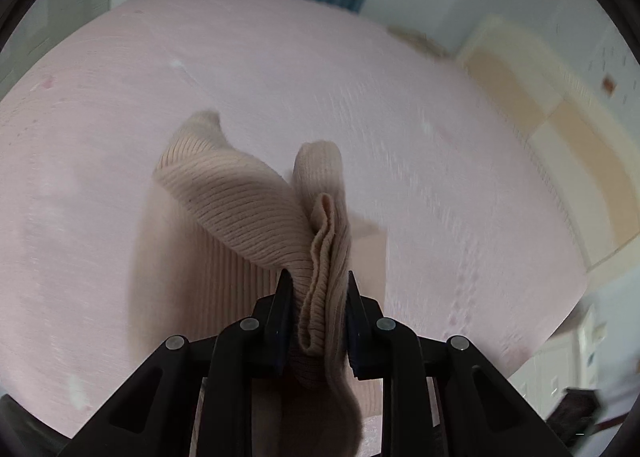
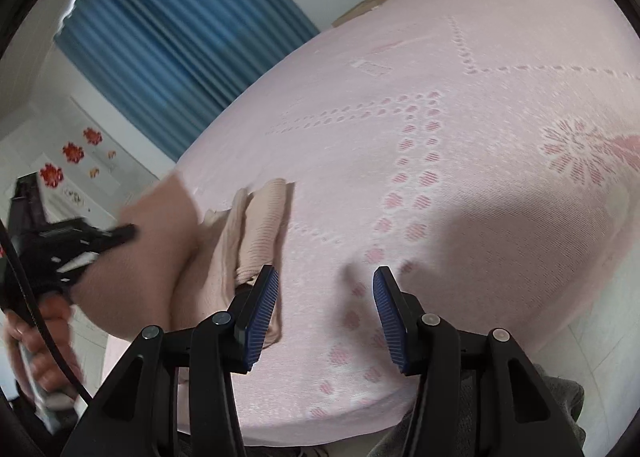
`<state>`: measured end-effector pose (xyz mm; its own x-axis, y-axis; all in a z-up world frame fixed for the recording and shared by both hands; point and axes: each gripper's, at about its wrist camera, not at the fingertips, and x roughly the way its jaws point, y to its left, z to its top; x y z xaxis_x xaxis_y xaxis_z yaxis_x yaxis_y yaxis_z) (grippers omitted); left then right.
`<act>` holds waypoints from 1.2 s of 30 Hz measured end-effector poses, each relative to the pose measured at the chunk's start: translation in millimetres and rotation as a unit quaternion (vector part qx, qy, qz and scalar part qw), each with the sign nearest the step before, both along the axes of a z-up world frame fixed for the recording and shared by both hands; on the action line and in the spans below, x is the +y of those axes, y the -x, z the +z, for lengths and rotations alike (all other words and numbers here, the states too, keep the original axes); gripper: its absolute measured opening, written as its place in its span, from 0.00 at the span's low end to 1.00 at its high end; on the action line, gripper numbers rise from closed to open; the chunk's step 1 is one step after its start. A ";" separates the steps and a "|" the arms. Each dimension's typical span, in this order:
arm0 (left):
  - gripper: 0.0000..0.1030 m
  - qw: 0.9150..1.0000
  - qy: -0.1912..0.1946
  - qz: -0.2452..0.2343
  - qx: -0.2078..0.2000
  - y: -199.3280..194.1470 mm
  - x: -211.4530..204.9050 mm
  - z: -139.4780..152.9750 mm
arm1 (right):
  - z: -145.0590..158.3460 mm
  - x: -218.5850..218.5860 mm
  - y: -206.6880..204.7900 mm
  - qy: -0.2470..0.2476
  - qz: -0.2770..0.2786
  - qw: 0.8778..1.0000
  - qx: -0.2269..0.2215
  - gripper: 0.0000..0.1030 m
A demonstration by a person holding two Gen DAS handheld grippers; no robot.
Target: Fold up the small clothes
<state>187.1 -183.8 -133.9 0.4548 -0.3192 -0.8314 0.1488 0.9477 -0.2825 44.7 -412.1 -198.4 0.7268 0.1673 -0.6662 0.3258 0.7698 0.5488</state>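
Observation:
A beige ribbed knit garment (image 1: 248,201) hangs bunched from my left gripper (image 1: 318,281), which is shut on several folds of it and holds it above the pink bedspread (image 1: 280,69). In the right wrist view the same garment (image 2: 256,225) drapes at the left, with the left gripper (image 2: 120,233) at its upper corner. My right gripper (image 2: 326,281) is open and empty, just right of the garment, above the bed (image 2: 460,177).
A blue curtain (image 2: 180,37) hangs behind the bed. A white wall with red flower stickers (image 2: 72,153) is at the left. A cream headboard (image 1: 560,129) lies at the right. Grey cloth (image 2: 560,409) shows at the lower right.

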 end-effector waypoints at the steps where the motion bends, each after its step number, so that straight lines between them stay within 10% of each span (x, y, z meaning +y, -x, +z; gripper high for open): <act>1: 0.21 1.000 -0.007 -0.006 0.005 0.6 -10.2 -8.0 | -0.6 -0.9 0.5 -0.002 -0.001 1.000 0.001 0.48; 7: 0.50 0.995 0.053 -0.074 0.025 1.5 -30.2 -27.6 | 0.9 4.0 0.3 0.005 0.007 1.000 -0.001 0.48; 14: 0.64 0.990 0.125 -0.068 -0.021 4.6 38.2 8.8 | 7.1 21.9 -4.2 0.022 0.032 0.999 -0.015 0.48; 23: 0.64 0.996 0.048 -0.070 -0.035 63.0 141.7 -19.9 | 37.4 59.8 -27.1 -0.036 0.115 0.991 -0.065 0.49; 36: 0.64 0.987 -0.049 -0.113 -0.101 97.4 110.2 -63.1 | 41.8 122.9 -83.1 0.043 0.161 0.986 0.004 0.40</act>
<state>89.7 -73.6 -197.0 0.5403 -0.3542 -0.7633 0.4034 0.9051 -0.1345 127.8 -289.3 -156.6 0.6397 0.3310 -0.6937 0.0615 0.8776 0.4755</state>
